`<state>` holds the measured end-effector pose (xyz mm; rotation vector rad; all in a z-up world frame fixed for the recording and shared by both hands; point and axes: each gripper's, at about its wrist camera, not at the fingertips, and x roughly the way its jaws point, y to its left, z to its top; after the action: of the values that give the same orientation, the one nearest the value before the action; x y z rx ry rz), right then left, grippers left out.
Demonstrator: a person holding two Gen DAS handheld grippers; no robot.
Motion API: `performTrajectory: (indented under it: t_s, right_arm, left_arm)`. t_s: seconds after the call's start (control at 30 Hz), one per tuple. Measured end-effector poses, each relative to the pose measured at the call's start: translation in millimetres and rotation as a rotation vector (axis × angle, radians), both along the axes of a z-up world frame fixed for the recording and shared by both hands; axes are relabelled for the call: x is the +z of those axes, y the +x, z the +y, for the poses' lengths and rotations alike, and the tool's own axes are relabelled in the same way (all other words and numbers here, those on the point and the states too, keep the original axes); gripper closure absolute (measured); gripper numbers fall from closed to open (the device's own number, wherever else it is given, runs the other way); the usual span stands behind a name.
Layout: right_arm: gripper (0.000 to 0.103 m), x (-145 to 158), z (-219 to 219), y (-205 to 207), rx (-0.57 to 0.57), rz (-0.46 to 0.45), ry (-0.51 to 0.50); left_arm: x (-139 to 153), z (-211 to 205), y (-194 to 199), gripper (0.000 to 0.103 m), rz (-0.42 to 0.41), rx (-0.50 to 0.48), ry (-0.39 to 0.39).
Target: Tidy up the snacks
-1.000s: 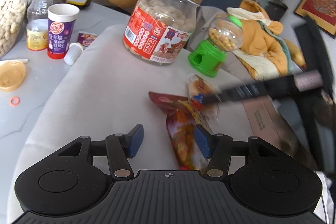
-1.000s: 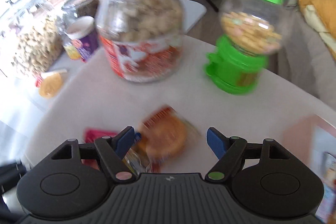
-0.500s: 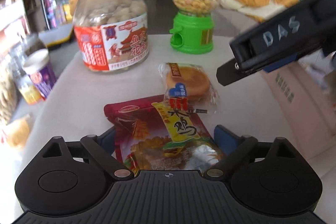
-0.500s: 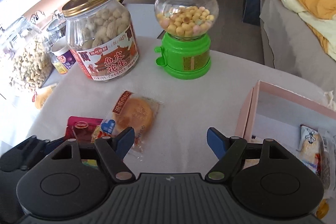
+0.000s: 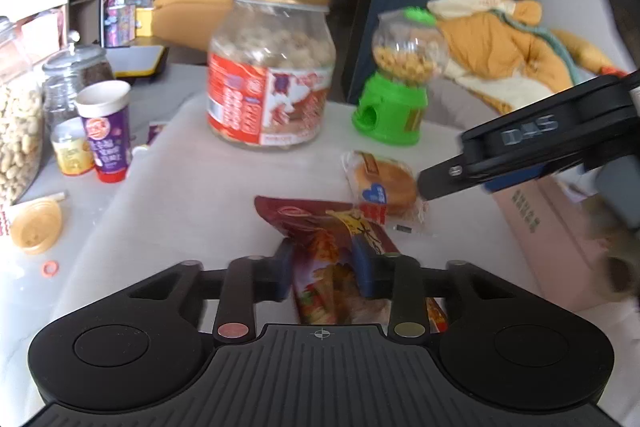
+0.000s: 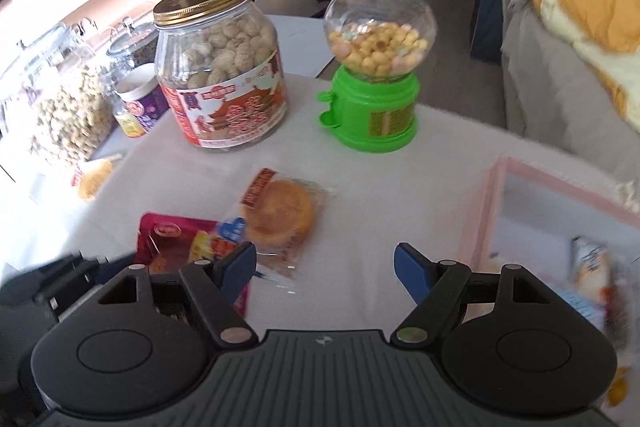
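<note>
The left tool (image 5: 322, 267) had just been closing and pinched the red snack pouch (image 5: 320, 247), whose long axis ran near to far on the surface (image 5: 200, 187). The pink box (image 6: 560, 195) lay to its right, past the wrapped cake (image 6: 278, 213). The right tool (image 6: 324, 265) stood open and empty, nearer that box. The pouch's near end was hidden under the left tool; the box's contents were blurred.

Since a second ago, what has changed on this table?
The left hand-held gripper moved over the red snack packet and its jaws have just been closing onto it. The right hand-held gripper stays open, empty. The wrapped cake, peanut jar and green dispenser haven't moved.
</note>
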<state>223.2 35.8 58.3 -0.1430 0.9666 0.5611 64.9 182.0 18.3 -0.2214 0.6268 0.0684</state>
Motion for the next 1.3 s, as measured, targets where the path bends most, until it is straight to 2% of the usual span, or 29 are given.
performTrajectory:
  t_s: [0.13, 0.2, 0.27, 0.37, 0.4, 0.43, 0.47, 0.53, 0.67, 0.7, 0.8, 0.83, 1.0, 1.07, 1.13, 1.23, 1.3]
  right_arm:
    - [0.026, -9, 19, 6, -0.018, 0.038, 0.012]
    - [0.026, -15, 33, 8, -0.012, 0.026, -0.010]
    - [0.026, -23, 47, 11, -0.012, 0.011, -0.042]
    - [0.027, -37, 62, 17, -0.022, 0.038, -0.028]
    - [0.028, -38, 65, 15, -0.033, 0.020, -0.039]
    - [0.038, -38, 68, 11, -0.033, -0.008, -0.052]
    - [0.042, -38, 69, 7, -0.009, -0.017, -0.059]
    - [0.044, -36, 67, -3, 0.036, -0.002, -0.048]
    - [0.045, -34, 49, -29, 0.097, 0.019, -0.083]
    - [0.045, -34, 44, -37, 0.119, 0.022, -0.091]
    - [0.044, -35, 30, -57, 0.160, 0.005, -0.099]
    - [0.043, -36, 26, -61, 0.158, -0.005, -0.095]
    - [0.041, -43, 14, -82, 0.136, -0.116, -0.038]
    - [0.040, -46, 9, -88, 0.122, -0.160, -0.009]
    - [0.040, -49, 6, -91, 0.121, -0.192, 0.016]
    - [0.040, -51, -1, -95, 0.125, -0.198, 0.054]
    - [0.040, -51, -5, -95, 0.128, -0.191, 0.075]
  left_arm:
    - [6, 19, -24, 0.078, -0.017, 0.025, 0.011]
    - [5, 34, -36, 0.085, -0.010, 0.060, -0.012]
    - [3, 49, -45, 0.085, -0.004, 0.088, -0.051]
    - [0, 67, -54, 0.085, -0.012, 0.109, -0.127]
    - [-2, 72, -56, 0.084, -0.018, 0.110, -0.159]
    - [-4, 77, -59, 0.084, -0.021, 0.105, -0.194]
    - [-6, 80, -59, 0.084, -0.023, 0.098, -0.225]
    - [-9, 82, -58, 0.084, -0.025, 0.084, -0.257]
    - [-14, 77, -51, 0.084, -0.034, 0.039, -0.304]
    - [-16, 76, -47, 0.084, -0.036, 0.021, -0.326]
    - [-22, 76, -32, 0.069, -0.022, -0.023, -0.374]
    - [-26, 76, -24, 0.069, 0.000, -0.037, -0.395]
    - [-34, 81, 0, 0.066, -0.010, -0.071, -0.490]
    - [-29, 76, 7, 0.059, 0.011, -0.093, -0.499]
    - [-16, 66, 10, 0.051, 0.011, -0.130, -0.463]
    - [-1, 49, 14, 0.048, -0.034, -0.159, -0.382]
    - [-4, 43, 27, 0.048, -0.007, -0.162, -0.383]
